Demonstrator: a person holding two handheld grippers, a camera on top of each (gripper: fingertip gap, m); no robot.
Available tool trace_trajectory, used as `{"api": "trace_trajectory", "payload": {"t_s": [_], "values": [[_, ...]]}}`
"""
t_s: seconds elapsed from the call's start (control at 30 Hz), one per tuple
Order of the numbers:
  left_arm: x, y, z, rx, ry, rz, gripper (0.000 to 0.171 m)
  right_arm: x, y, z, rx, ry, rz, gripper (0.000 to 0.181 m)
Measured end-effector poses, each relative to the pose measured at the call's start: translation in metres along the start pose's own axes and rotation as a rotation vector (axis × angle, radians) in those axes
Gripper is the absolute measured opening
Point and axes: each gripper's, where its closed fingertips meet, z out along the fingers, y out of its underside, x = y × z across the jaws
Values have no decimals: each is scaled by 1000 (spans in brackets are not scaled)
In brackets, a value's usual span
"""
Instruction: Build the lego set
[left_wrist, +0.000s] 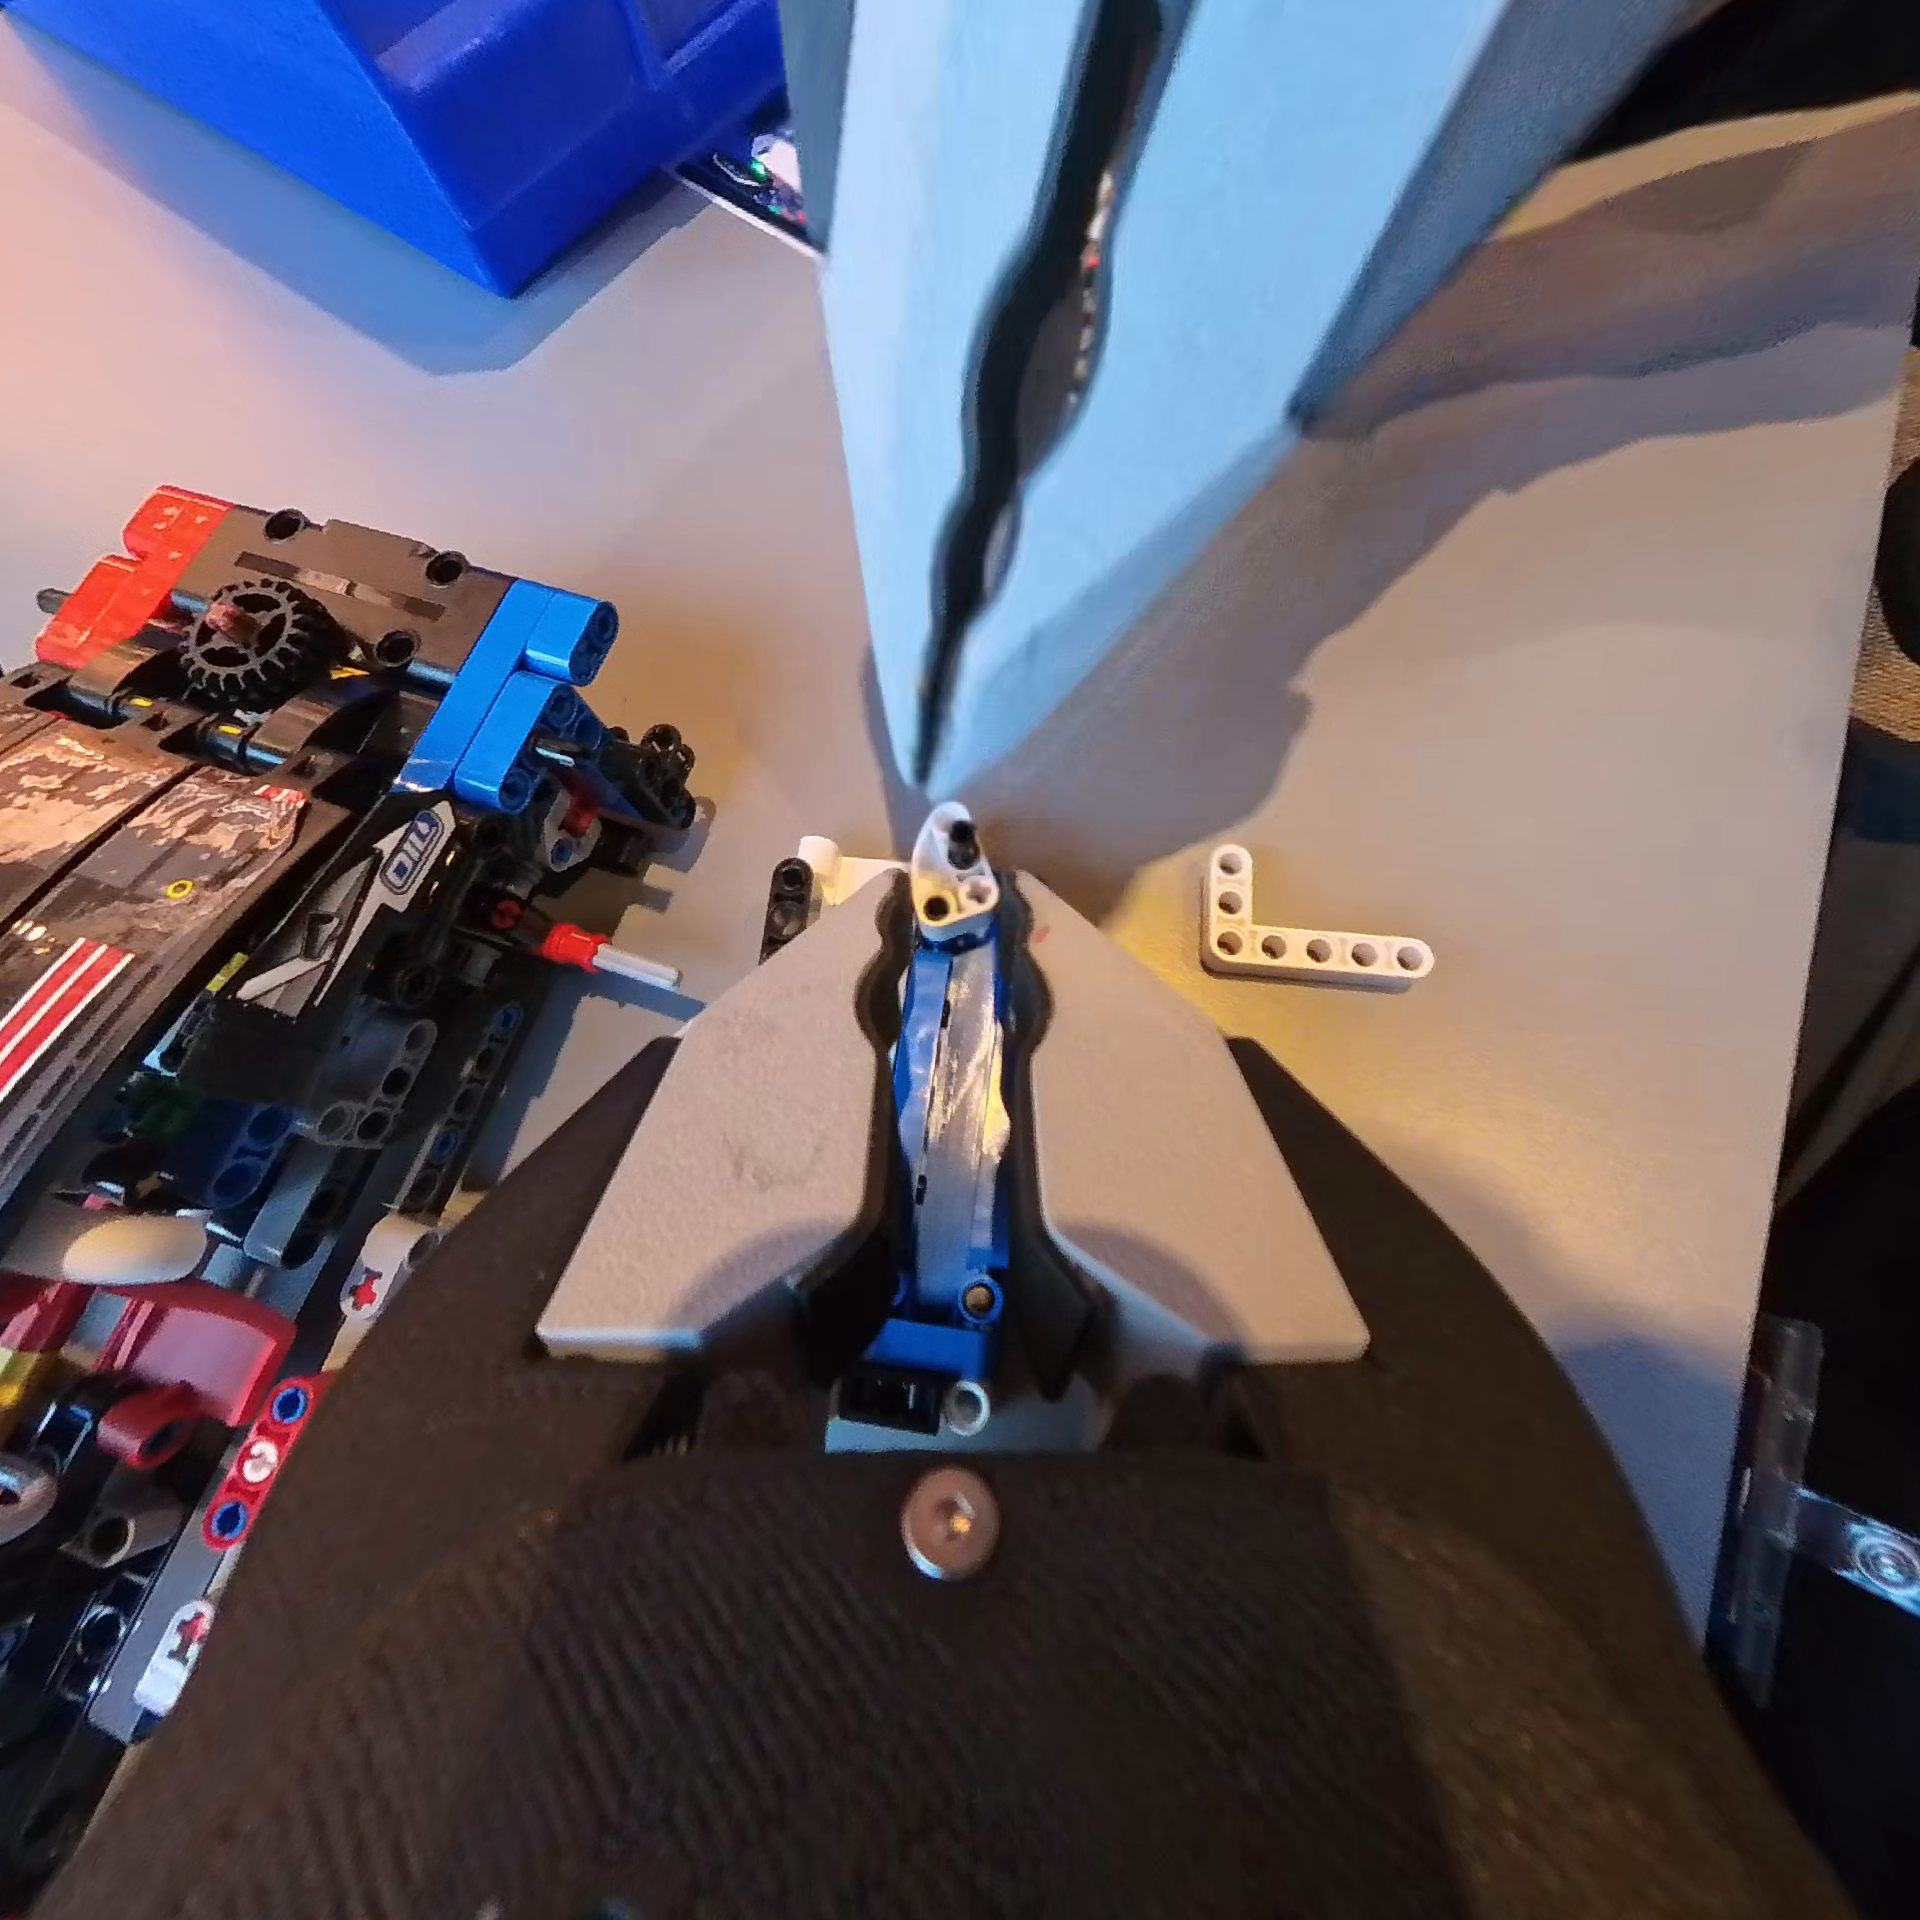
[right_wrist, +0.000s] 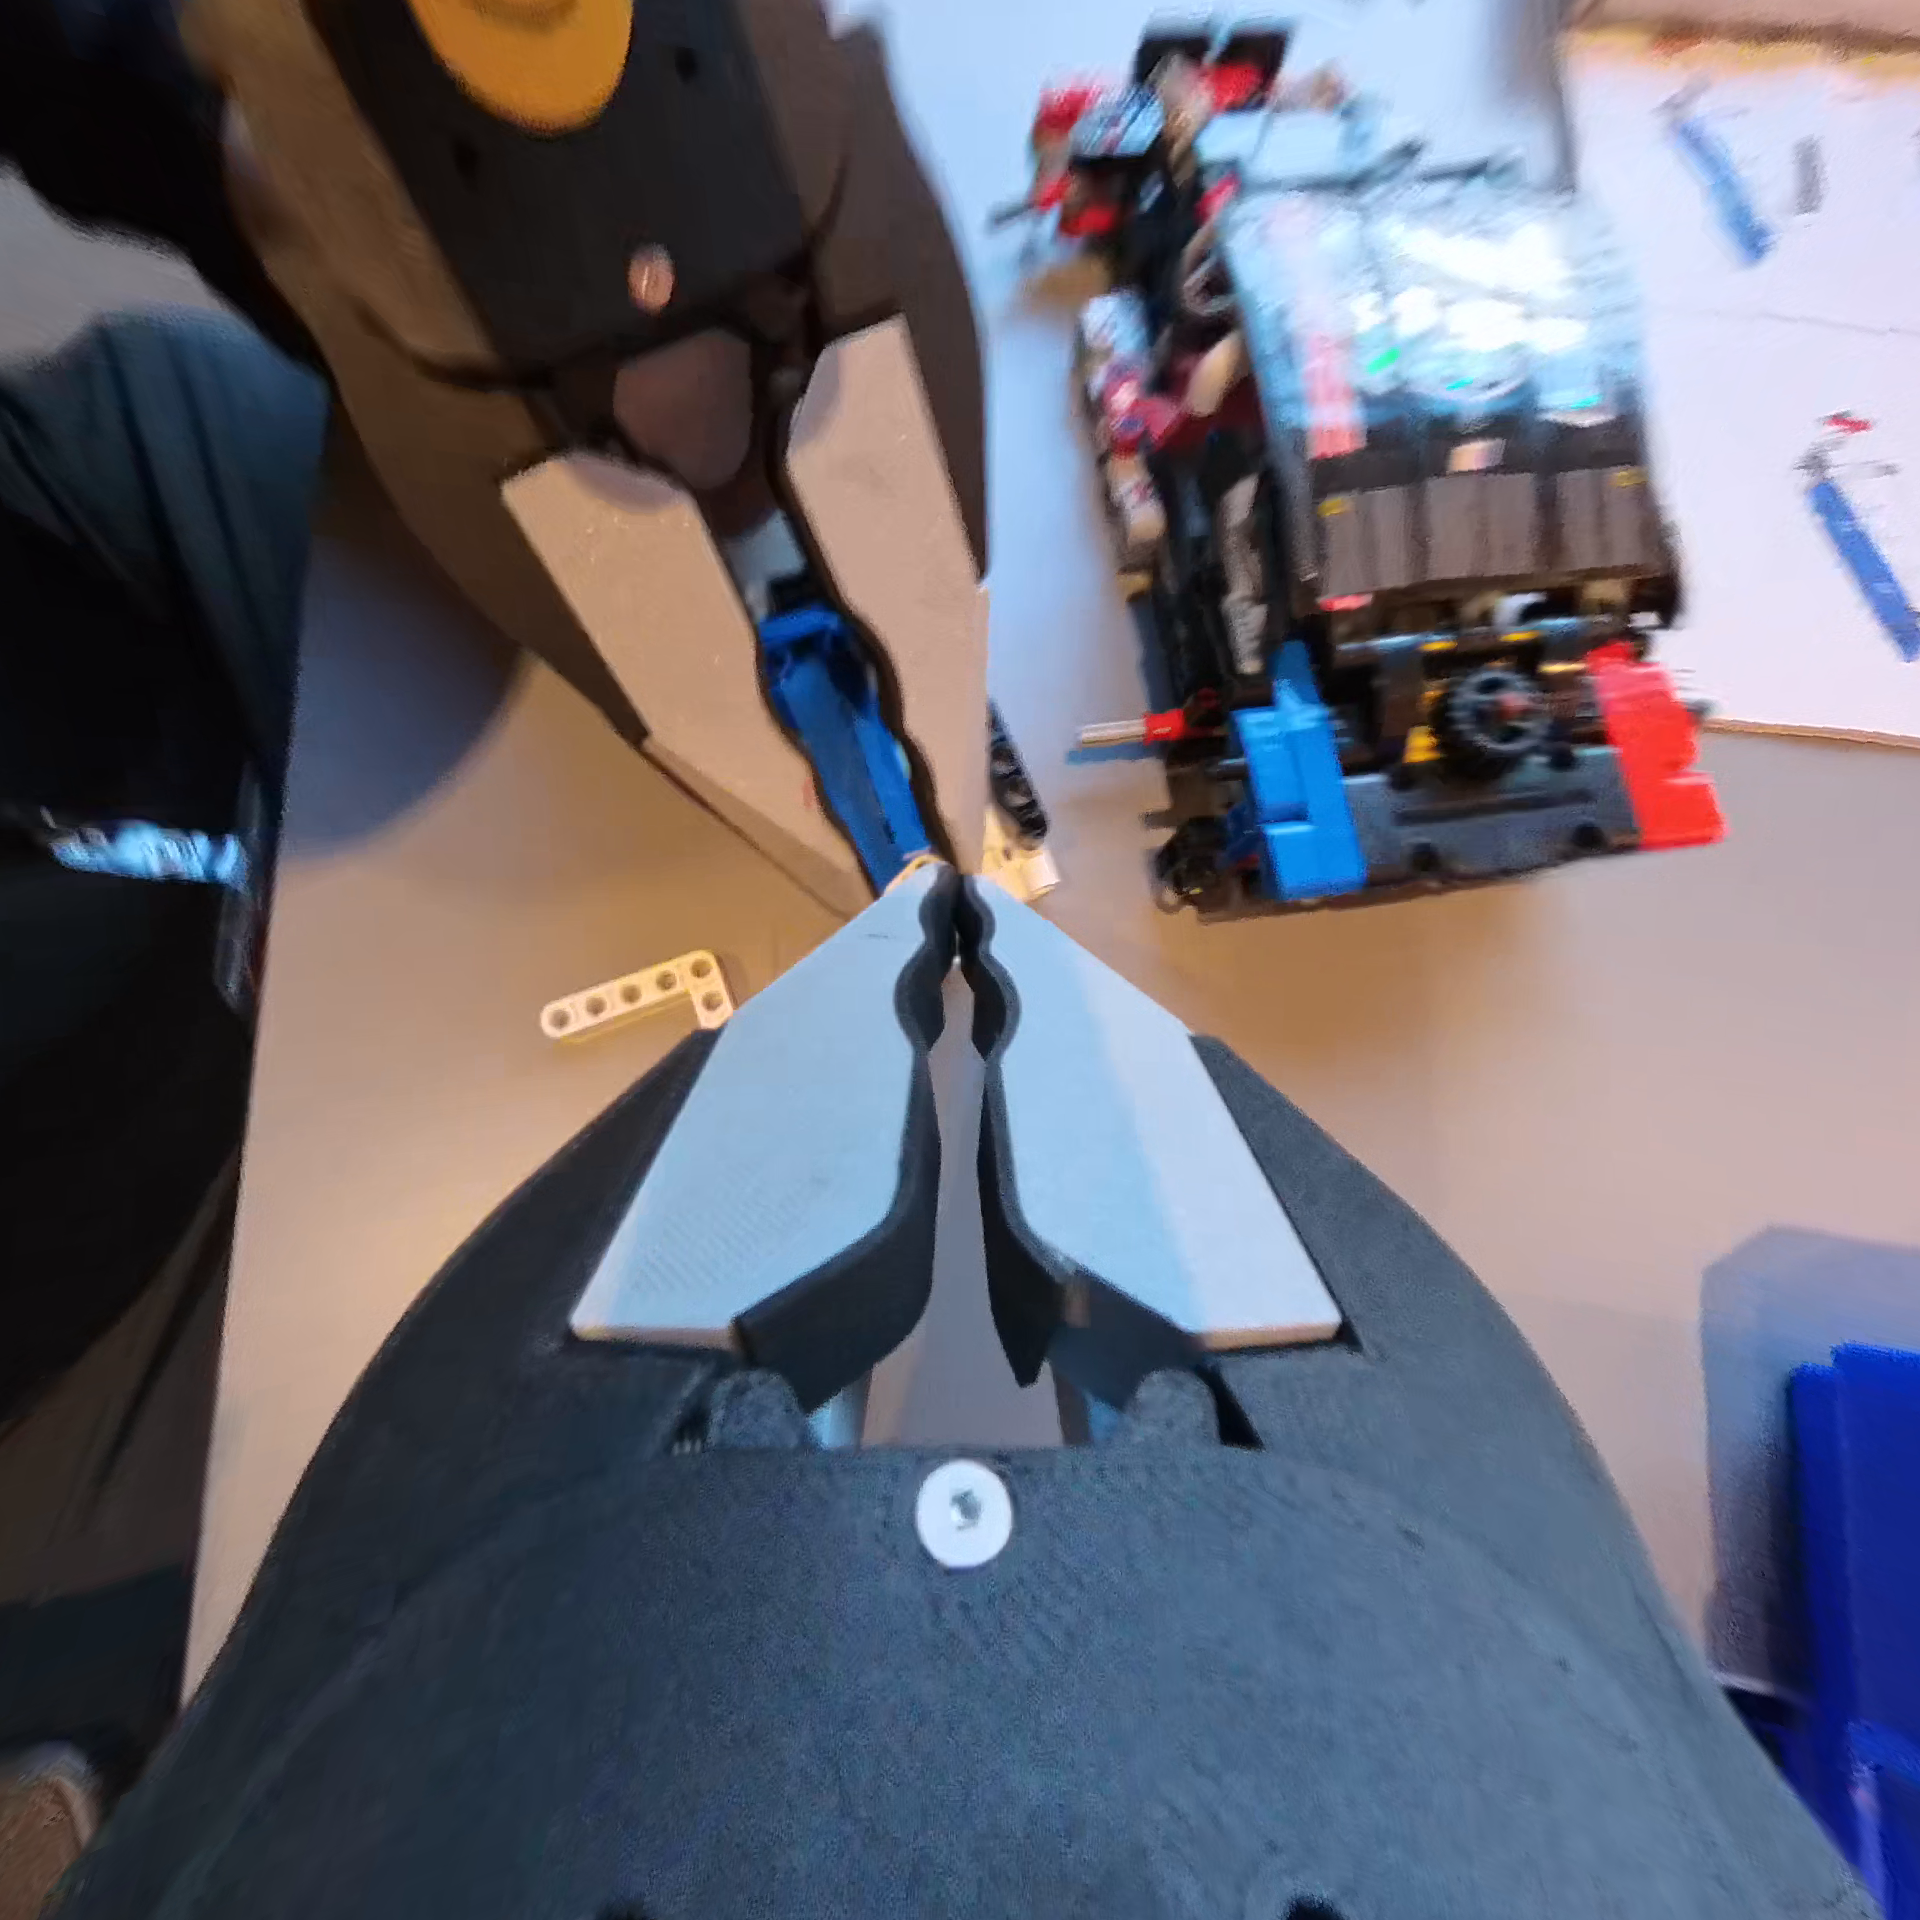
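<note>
Your left gripper (left_wrist: 951, 894) pinches a blue-and-white Lego subassembly (left_wrist: 951, 1101); your right gripper (right_wrist: 958, 894) is pressed together at its tip, possibly nipping a small black pin. Beside them: white L-shaped beam (left_wrist: 1304, 925), Lego car (left_wrist: 260, 883) left.

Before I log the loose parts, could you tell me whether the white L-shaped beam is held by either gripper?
No, the white L-shaped beam lies free on the table, apart from the left gripper, which grips a blue subassembly.

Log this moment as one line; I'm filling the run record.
left gripper: shut on blue piece | right gripper: shut, tip at piece's end | car: on table
</note>
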Motion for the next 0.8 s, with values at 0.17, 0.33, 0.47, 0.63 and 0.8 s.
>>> {"api": "trace_trajectory", "payload": {"t_s": [0.17, 0.33, 0.47, 0.63, 0.8], "values": [[-1, 0, 0, 0, 2, -8, 14, 30, 3, -38, 185, 132, 179, 0], [-1, 1, -2, -1, -2, -2, 14, 36, 45, -37, 72, 197, 247, 14], [3, 1, -4, -2, -4, 5, 17, 34, 56, -27, 29, 199, 232, 19], [3, 1, -8, 3, -19, -25, 28, 36, 61, -12, -17, 172, 209, 20], [1, -2, -24, 24, -53, -44, 31, 30, 58, -6, -12, 103, 200, 1]]}}
